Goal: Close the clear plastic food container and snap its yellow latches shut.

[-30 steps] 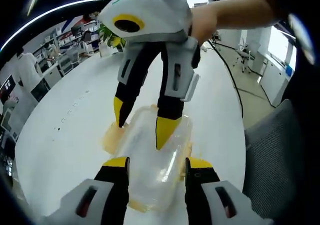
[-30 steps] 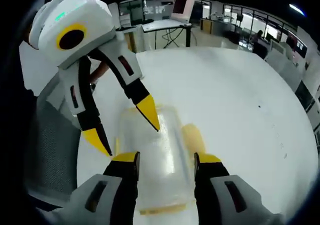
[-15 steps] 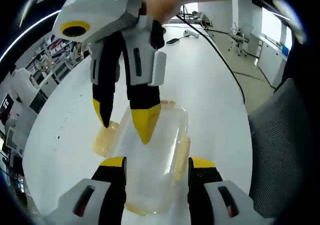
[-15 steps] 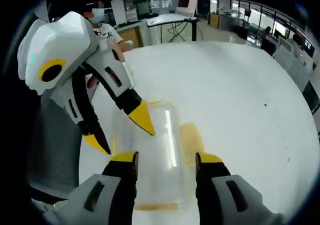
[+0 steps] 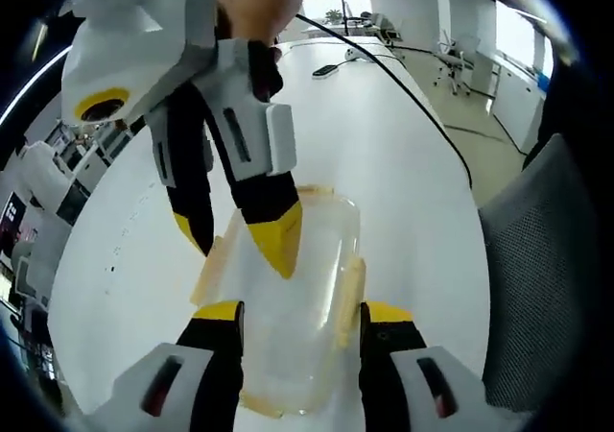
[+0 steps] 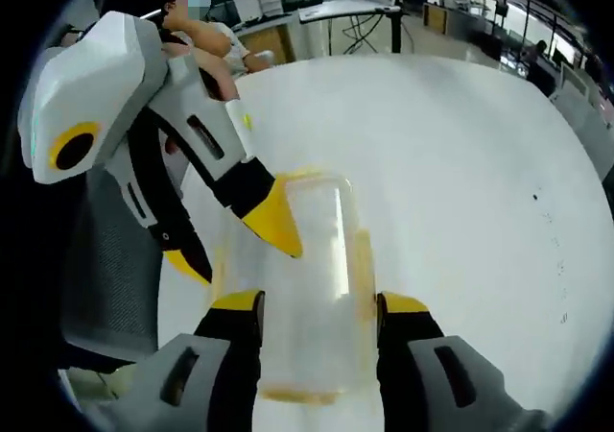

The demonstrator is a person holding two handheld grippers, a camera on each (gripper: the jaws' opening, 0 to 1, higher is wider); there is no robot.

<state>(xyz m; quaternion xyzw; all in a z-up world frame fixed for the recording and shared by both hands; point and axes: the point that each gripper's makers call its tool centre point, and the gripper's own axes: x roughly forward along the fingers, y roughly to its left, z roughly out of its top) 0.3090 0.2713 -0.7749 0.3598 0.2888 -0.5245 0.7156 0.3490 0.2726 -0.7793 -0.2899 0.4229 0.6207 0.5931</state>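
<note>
The clear plastic container [image 5: 305, 269] lies on the white table with its lid on. In the left gripper view my left gripper [image 5: 301, 313] is open, its jaws standing either side of the near end. My right gripper [image 5: 235, 240] comes down from above, open. One of its yellow fingertips [image 5: 278, 238] rests on the lid, and the other stands by the yellow latch [image 5: 209, 262] on the left side. Another latch [image 5: 351, 286] lies along the right side. In the right gripper view my right gripper [image 6: 319, 304] straddles the container [image 6: 317, 259], with the left gripper [image 6: 230, 245] coming in from the left.
The white table [image 5: 393, 154] stretches far beyond the container, with a black cable [image 5: 422, 106] across it. A grey mesh chair [image 5: 542, 278] stands at the table's edge. A person [image 6: 206, 38] sits behind, with desks and monitors farther back.
The latch by the right gripper's outer finger has swung from flared out on the table to upright against the container's side. Both cameras tilted a little; the container stayed put.
</note>
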